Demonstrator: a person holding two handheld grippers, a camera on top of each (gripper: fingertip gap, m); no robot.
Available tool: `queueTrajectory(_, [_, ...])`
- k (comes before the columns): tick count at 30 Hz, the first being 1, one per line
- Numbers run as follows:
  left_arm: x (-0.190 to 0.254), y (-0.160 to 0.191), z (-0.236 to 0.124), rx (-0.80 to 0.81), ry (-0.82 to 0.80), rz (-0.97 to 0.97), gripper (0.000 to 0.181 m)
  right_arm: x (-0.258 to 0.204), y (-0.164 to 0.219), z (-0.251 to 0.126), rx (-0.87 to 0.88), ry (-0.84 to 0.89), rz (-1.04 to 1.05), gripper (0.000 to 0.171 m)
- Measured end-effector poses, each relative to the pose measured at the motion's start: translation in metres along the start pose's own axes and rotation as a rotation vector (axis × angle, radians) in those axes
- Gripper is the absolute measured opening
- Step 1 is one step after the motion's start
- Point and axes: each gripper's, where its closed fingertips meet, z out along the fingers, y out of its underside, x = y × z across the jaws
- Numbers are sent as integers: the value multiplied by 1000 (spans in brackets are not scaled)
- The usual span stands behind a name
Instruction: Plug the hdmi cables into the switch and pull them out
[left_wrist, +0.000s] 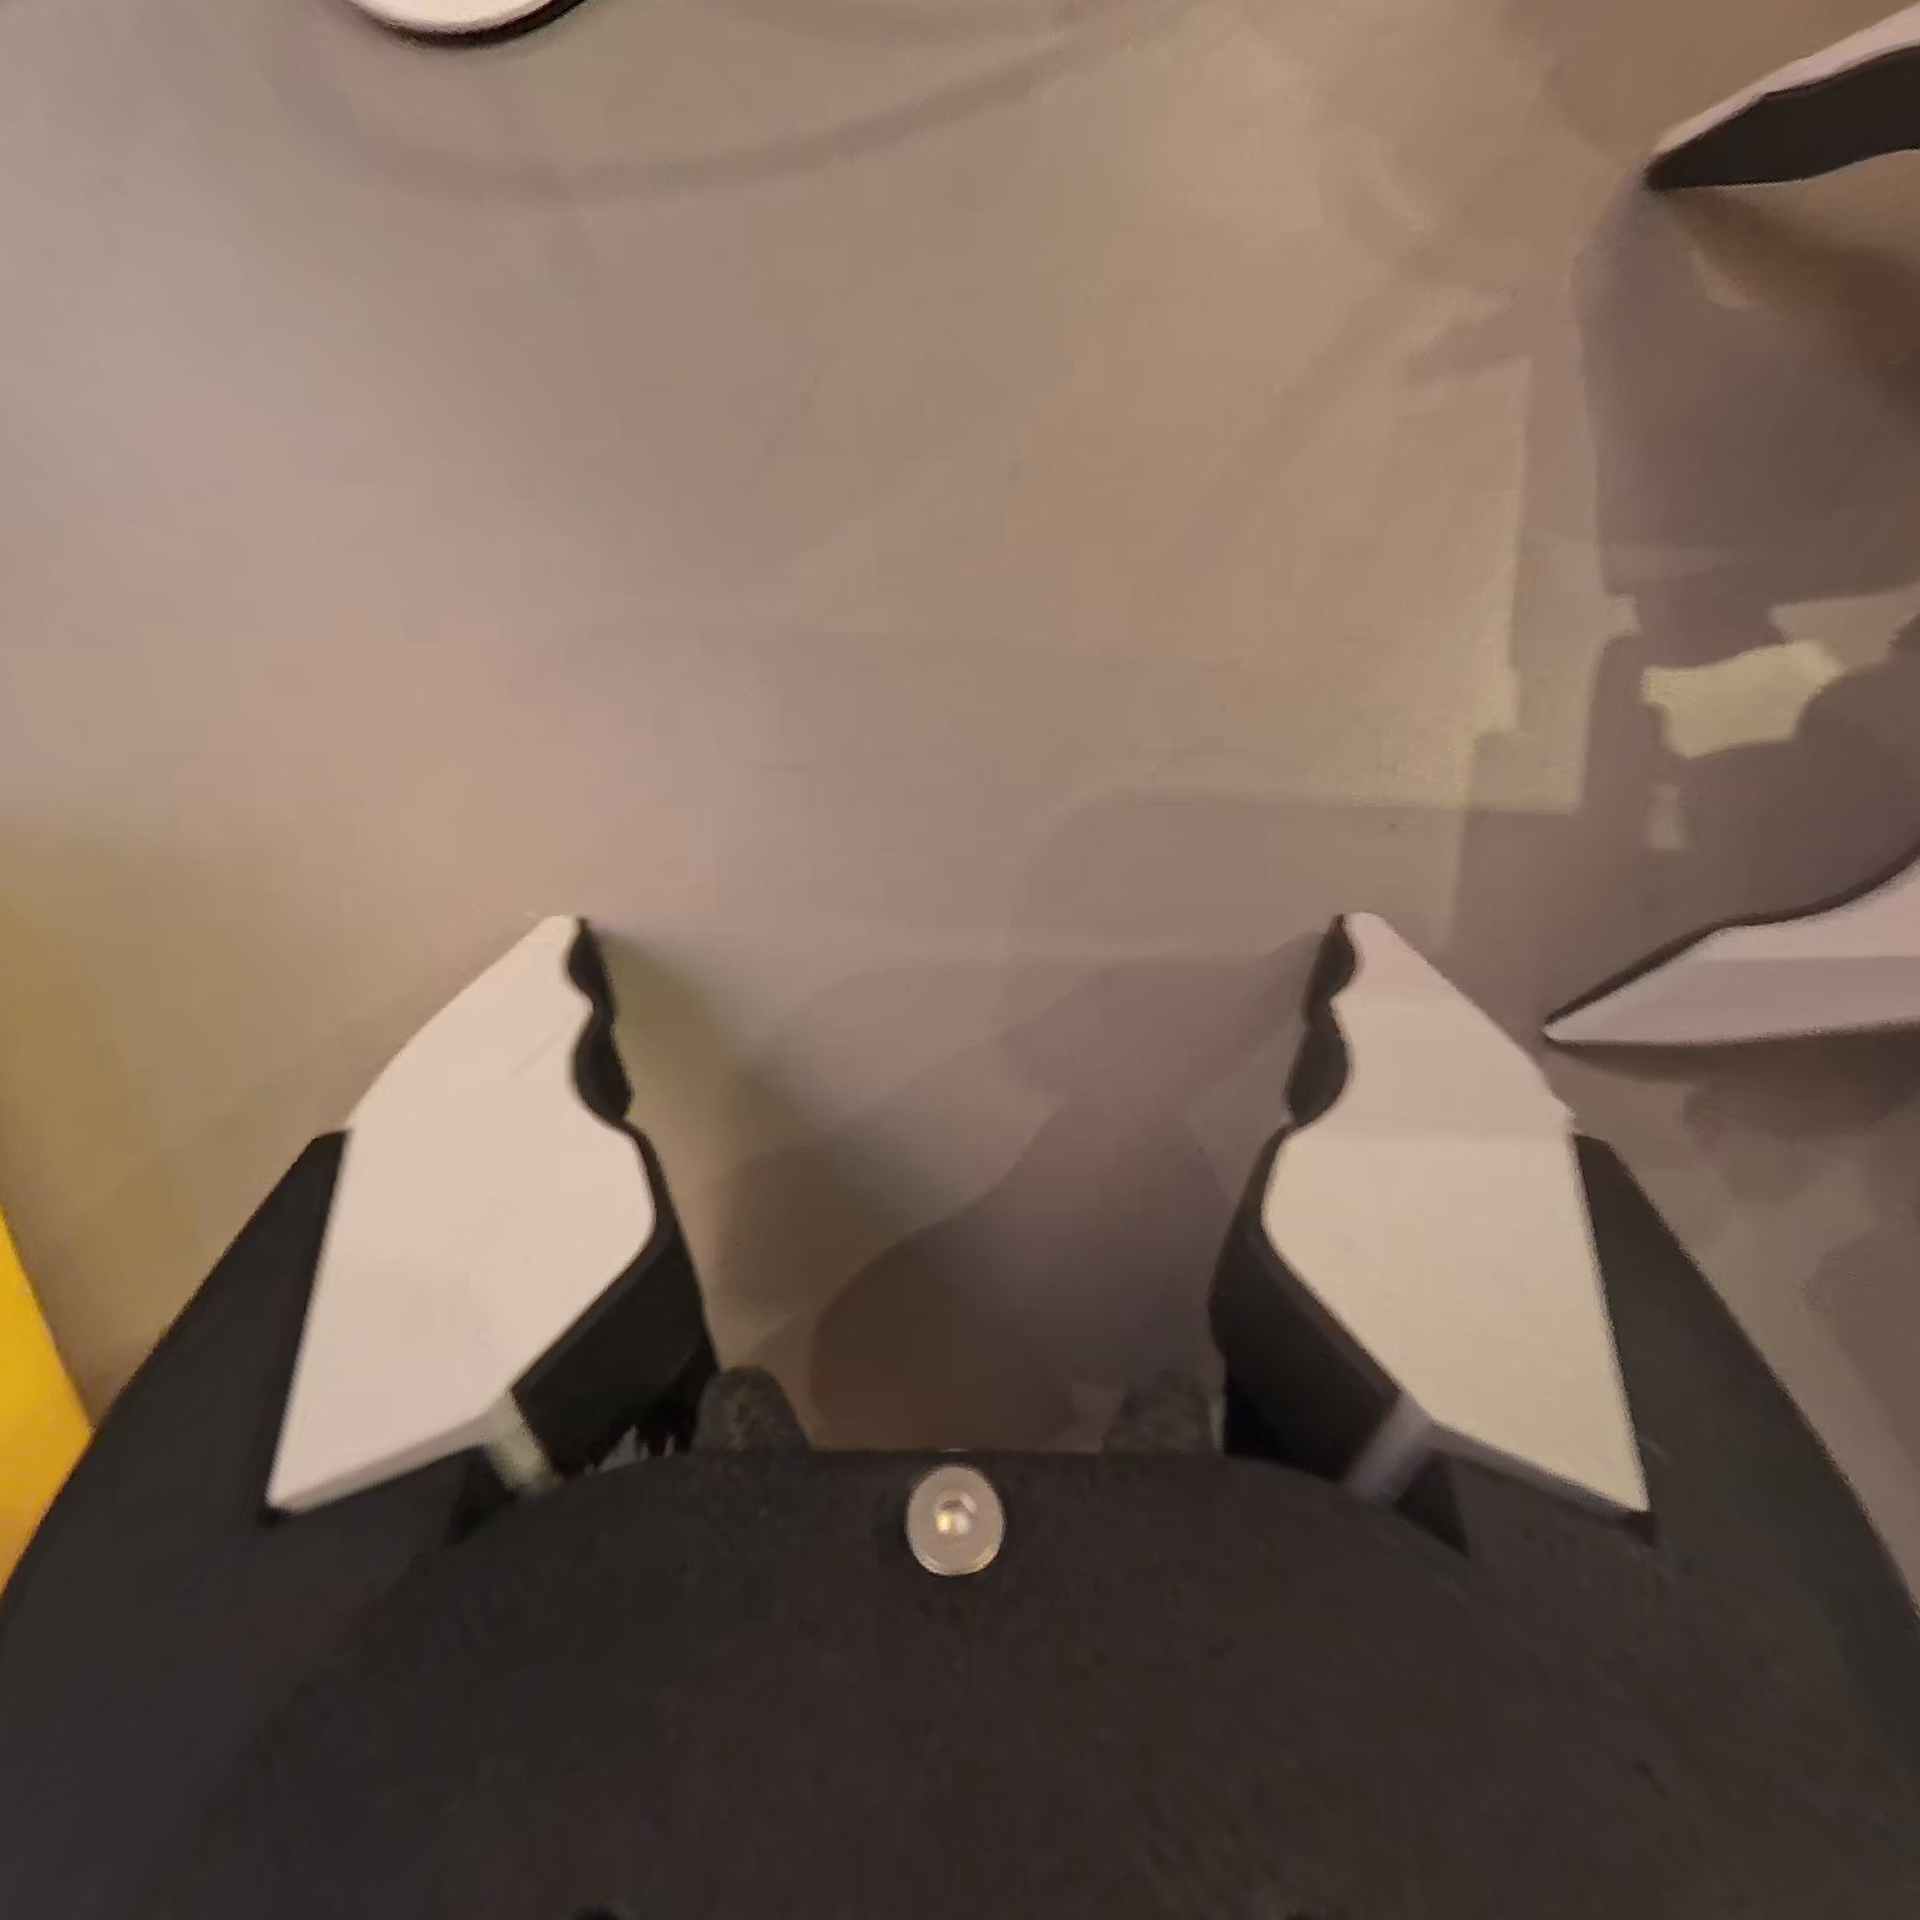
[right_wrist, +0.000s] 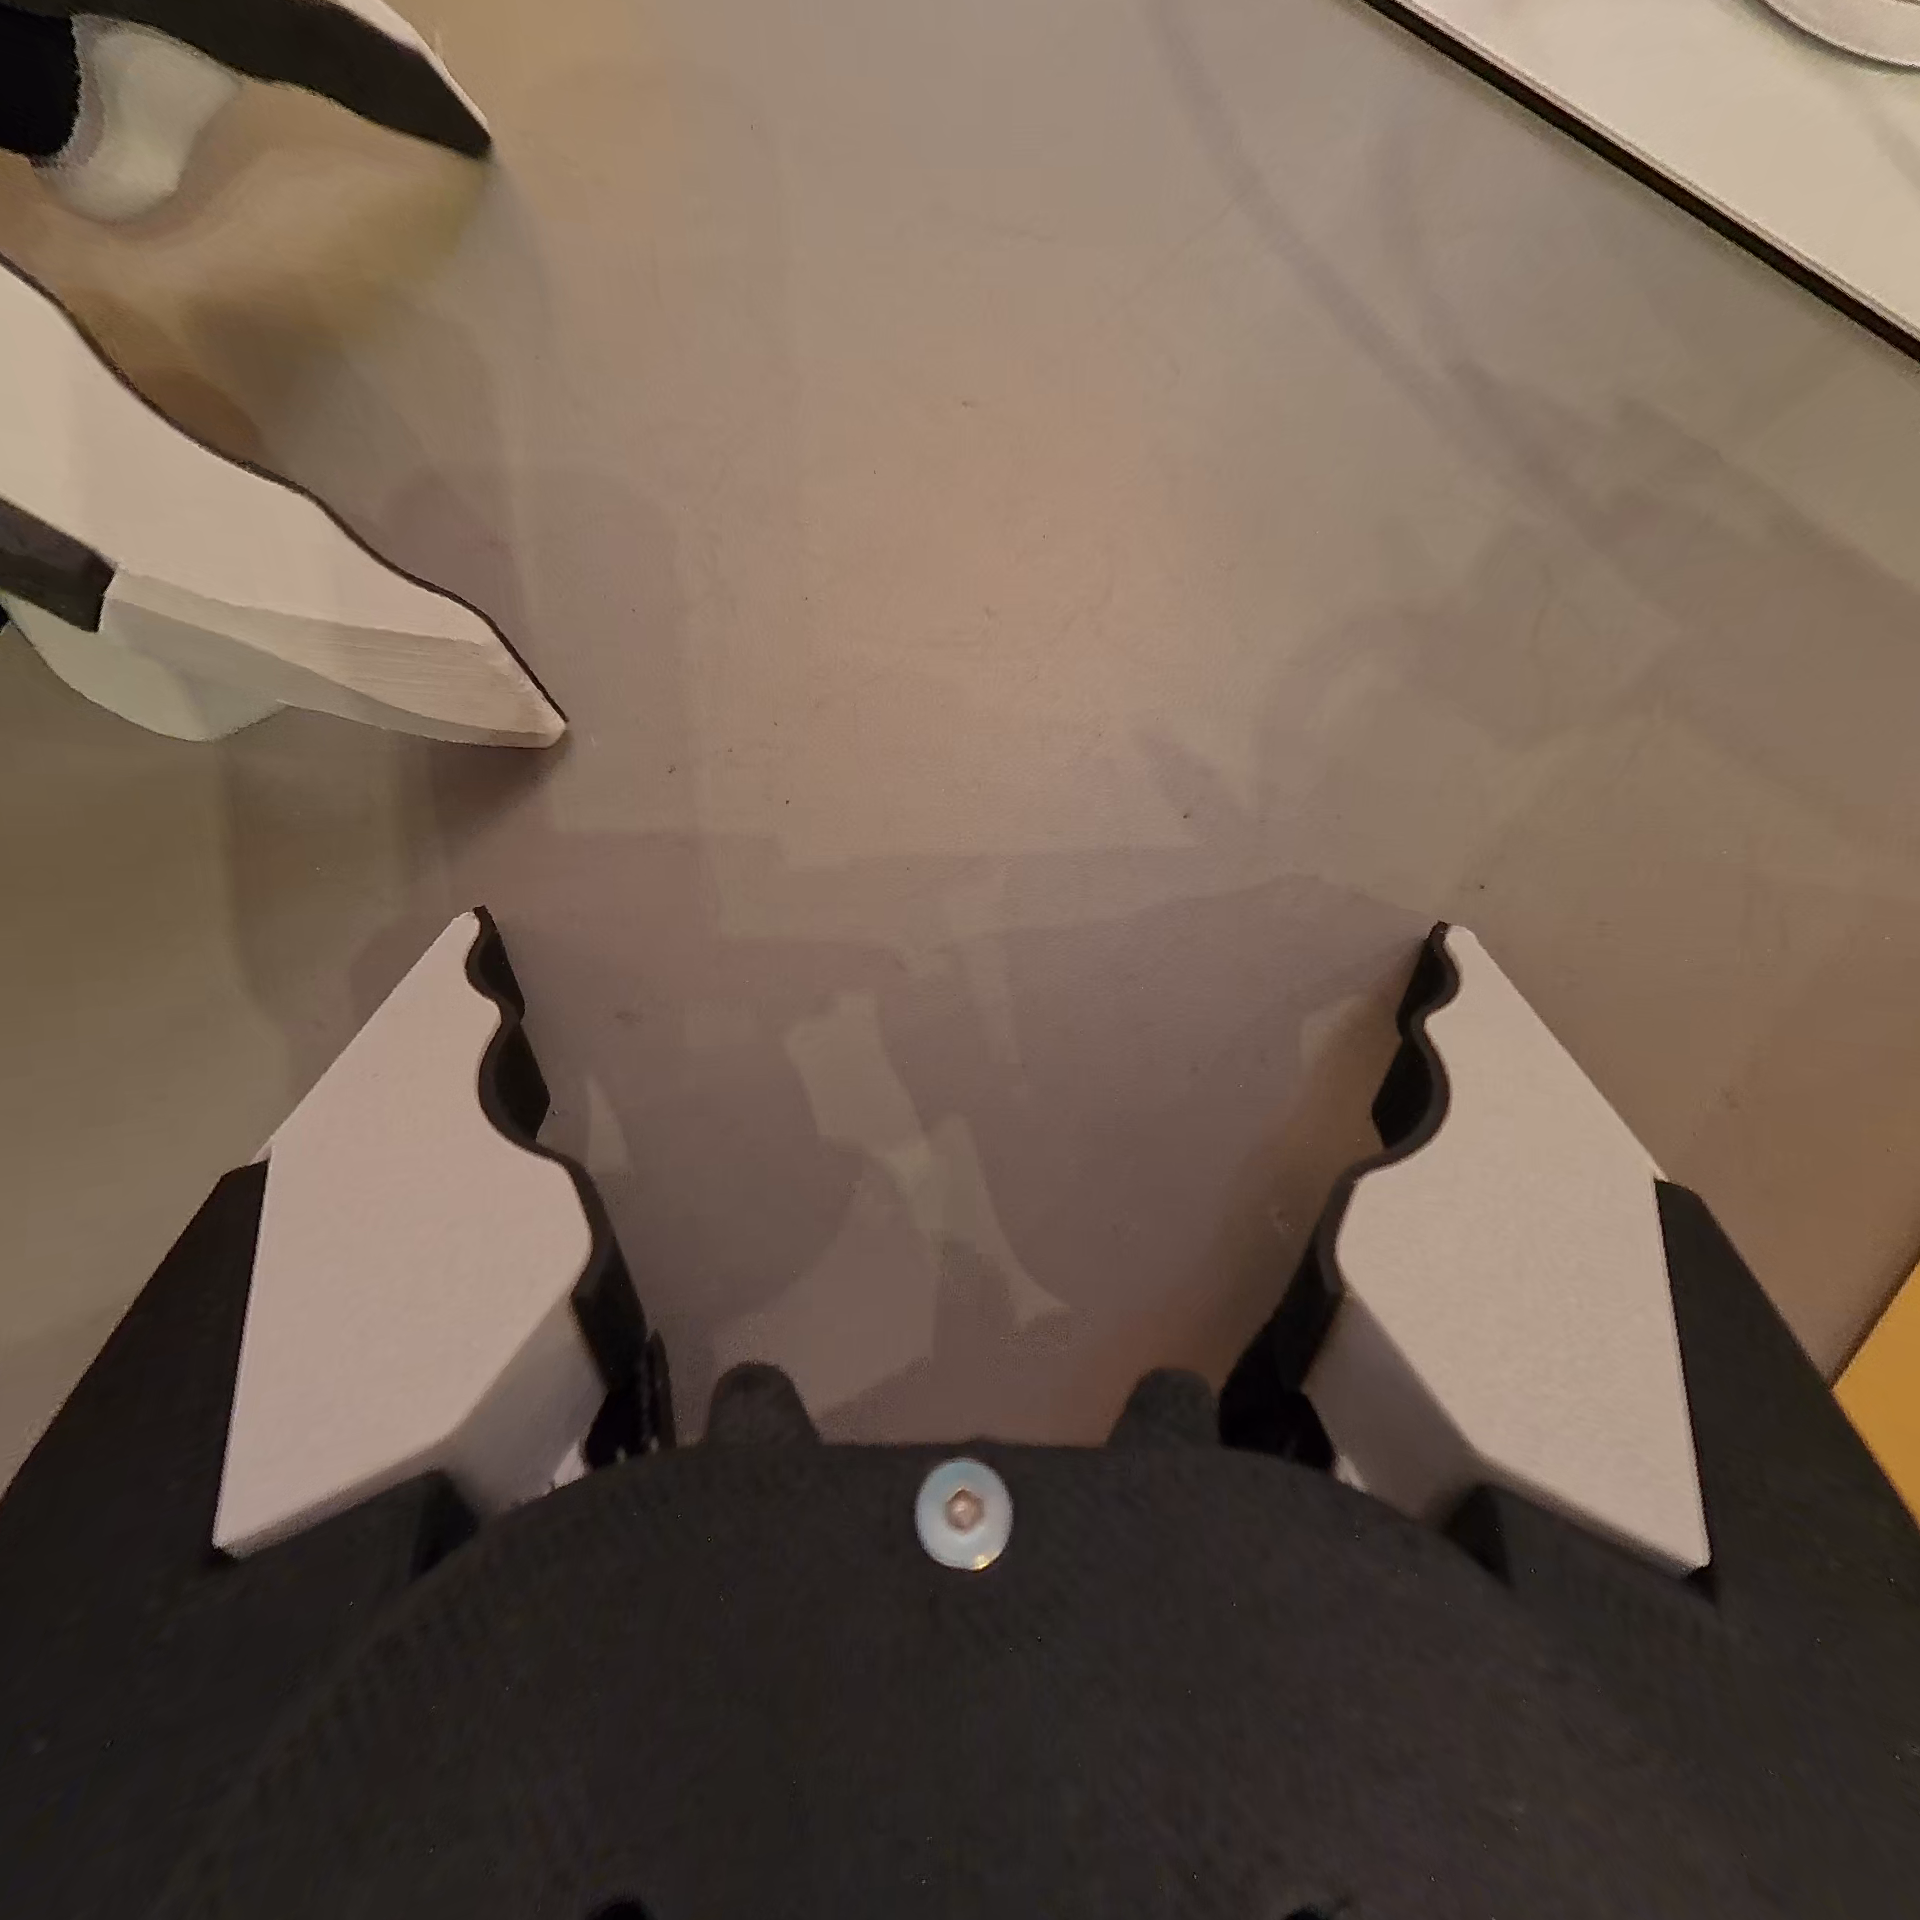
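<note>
No HDMI cable and no switch show in either view. My left gripper (left_wrist: 961, 925) is open and empty, its white fingers spread wide close above a bare grey tabletop (left_wrist: 831, 520). My right gripper (right_wrist: 956, 920) is also open and empty over the same grey tabletop (right_wrist: 987, 520). The right gripper's fingers (left_wrist: 1714, 997) reach in at the right edge of the left wrist view. The left gripper's fingers (right_wrist: 343, 644) reach in at the upper left of the right wrist view. The two grippers face each other at close range.
A white flat object with a dark edge (right_wrist: 1683, 156) lies at the top right of the right wrist view, and a white rounded edge (left_wrist: 457, 16) shows at the top of the left wrist view. Yellow surfaces show at the left edge (left_wrist: 26, 1382) and lower right (right_wrist: 1886, 1371).
</note>
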Motion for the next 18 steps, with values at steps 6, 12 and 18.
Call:
queueTrajectory(6, [-7,0,6,-31,-26,-35,146,2,-2,2,0,-10,-9,160])
queueTrajectory(12, [-7,-4,9,-39,-30,-41,146,3,-6,4,-1,-8,20,159])
queueTrajectory(18, [-22,-12,11,-42,-123,-163,125,5,-13,14,-47,-2,8,160])
